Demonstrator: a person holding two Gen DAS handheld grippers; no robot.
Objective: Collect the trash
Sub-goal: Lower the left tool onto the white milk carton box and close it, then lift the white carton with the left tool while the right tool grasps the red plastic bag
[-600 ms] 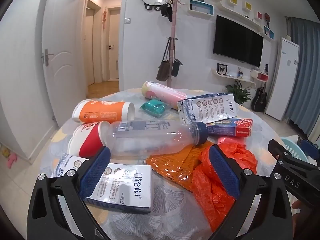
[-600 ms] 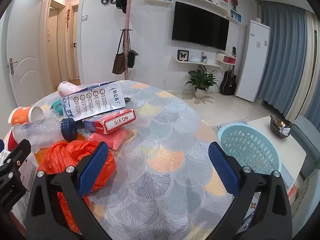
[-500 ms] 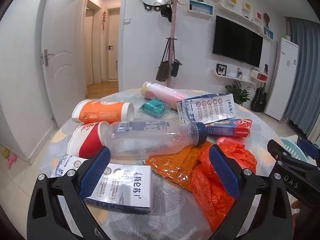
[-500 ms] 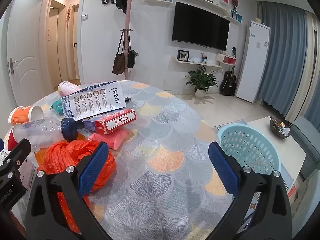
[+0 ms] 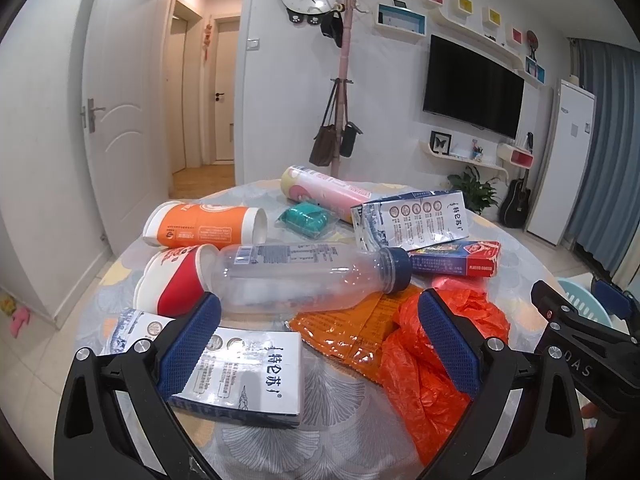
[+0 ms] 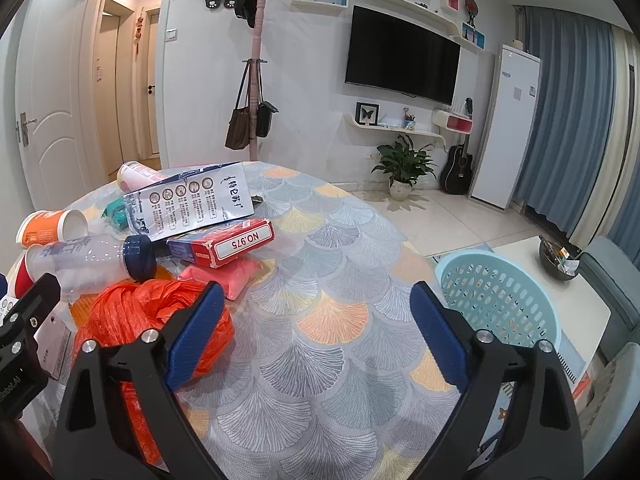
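Note:
Trash lies on a round table (image 6: 320, 320): a clear plastic bottle (image 5: 296, 276) with a blue cap, an orange cup (image 5: 204, 226), a red cup (image 5: 172, 280), a milk carton (image 5: 248, 376), a second carton (image 5: 416, 218), a red and blue box (image 5: 460, 264), an orange wrapper (image 5: 352, 332), an orange plastic bag (image 5: 432, 360), a teal packet (image 5: 306, 218) and a pink tube (image 5: 324, 192). My left gripper (image 5: 318, 344) is open and empty, just in front of the bottle. My right gripper (image 6: 316, 332) is open and empty over bare tablecloth, with the bag (image 6: 152, 320) at its left finger.
A light blue laundry basket (image 6: 500, 304) stands on the floor beside the table's right edge. A low white table (image 6: 552, 276) with a dark bowl is behind it. A coat rack (image 5: 340, 120), TV and doors line the far wall.

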